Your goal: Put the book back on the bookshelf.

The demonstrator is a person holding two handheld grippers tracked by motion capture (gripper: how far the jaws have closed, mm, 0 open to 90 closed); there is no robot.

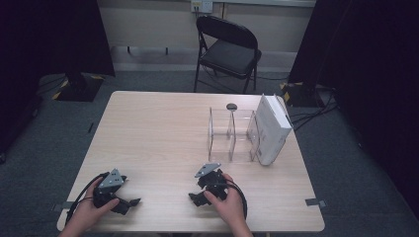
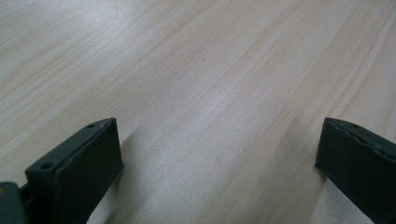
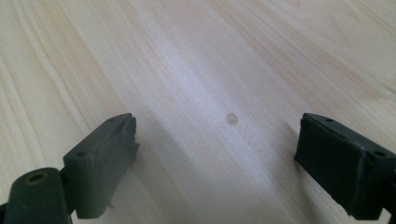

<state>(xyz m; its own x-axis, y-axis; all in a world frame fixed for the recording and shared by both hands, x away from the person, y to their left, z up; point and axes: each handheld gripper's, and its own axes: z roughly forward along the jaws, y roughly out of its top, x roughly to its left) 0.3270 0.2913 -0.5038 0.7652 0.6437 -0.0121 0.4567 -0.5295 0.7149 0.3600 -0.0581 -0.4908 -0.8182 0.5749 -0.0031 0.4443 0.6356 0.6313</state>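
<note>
One wooden counter (image 1: 163, 128) carries everything. A white box (image 1: 272, 129) leans against a clear divider rack (image 1: 231, 136) at the far right. Near the front edge, the left gripper (image 1: 129, 202) and right gripper (image 1: 197, 195) rest on bare wood, jaws wide apart, holding nothing.

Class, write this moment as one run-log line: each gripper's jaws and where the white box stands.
left gripper: jaws open, empty | right gripper: jaws open, empty | white box: leaning in clear rack, untouched
</note>
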